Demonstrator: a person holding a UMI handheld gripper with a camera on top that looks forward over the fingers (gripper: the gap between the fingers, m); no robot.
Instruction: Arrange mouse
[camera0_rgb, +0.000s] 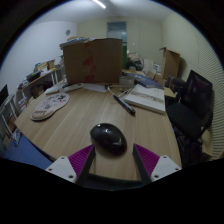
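Observation:
A black computer mouse (108, 136) lies on the wooden table (70, 120), just ahead of my gripper (113, 157). The fingers are open, with the magenta pads (78, 158) spread to either side. The near end of the mouse sits at the mouth of the gap between the fingertips, with space on both sides. Neither finger touches it.
A large cardboard box (92, 60) stands at the far side of the table. A white notebook (146, 98) and a black pen (124, 104) lie to the right, white items (49, 105) to the left. A black office chair (192, 105) stands at the right.

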